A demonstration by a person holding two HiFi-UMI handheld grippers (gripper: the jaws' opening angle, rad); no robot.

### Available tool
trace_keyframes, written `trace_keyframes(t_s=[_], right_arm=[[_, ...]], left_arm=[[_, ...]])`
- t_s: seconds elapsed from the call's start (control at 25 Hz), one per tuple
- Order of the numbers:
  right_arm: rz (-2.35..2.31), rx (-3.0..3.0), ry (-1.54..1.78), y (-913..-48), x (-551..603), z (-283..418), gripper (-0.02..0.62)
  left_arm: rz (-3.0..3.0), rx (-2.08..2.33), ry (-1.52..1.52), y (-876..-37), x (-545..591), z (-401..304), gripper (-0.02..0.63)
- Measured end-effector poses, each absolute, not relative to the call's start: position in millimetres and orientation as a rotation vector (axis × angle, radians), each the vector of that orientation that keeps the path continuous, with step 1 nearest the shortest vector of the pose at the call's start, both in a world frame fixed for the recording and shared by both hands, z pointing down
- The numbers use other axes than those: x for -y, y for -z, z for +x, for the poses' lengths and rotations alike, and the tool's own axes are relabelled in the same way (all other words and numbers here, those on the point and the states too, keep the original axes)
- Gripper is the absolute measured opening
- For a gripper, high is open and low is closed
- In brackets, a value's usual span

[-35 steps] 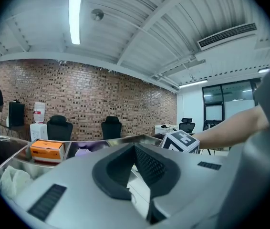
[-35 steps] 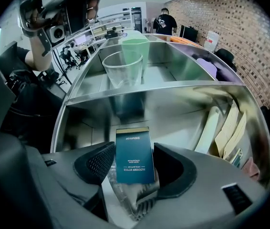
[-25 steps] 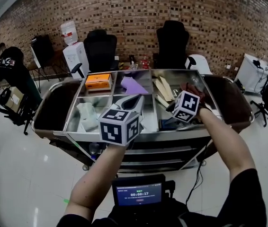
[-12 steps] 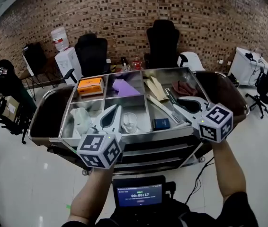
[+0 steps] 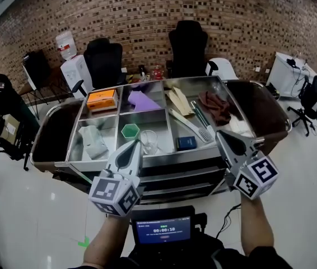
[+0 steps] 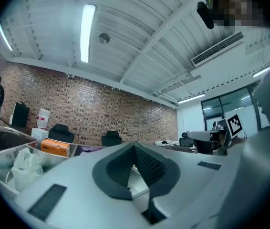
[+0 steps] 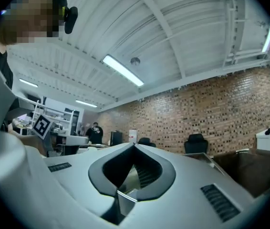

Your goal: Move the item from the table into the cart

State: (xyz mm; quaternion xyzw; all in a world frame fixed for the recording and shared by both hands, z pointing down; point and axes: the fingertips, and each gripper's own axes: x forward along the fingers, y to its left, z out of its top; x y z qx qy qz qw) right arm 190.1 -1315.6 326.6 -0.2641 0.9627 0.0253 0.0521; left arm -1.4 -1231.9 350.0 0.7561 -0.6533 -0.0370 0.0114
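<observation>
Right claw (image 5: 221, 135), just closed and empty, hangs near maroon cloth (image 5: 217, 105) in cart (image 5: 262, 108).

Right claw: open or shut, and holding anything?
Shut, empty. The right claw has just closed; in its own view the tips meet with nothing between them.

Red item (image 5: 157, 72) beyond cart (image 5: 172, 160) unidentifiable; office chair (image 5: 316, 100) cropped right.

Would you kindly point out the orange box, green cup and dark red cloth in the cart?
orange box (image 5: 101, 98): head view, top face.
green cup (image 5: 130, 131): head view, open top.
dark red cloth (image 5: 214, 105): head view, crumpled middle.
</observation>
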Motion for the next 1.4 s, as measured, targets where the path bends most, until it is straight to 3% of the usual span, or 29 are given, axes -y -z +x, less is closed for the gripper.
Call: trace_keyframes(t_s=[1.4], right_arm=[[-0.921,-2.871,0.009,-367,1294,199,0.002]], left_arm=[[2.4,1.943,0.091,-393,1234,36,0.002]])
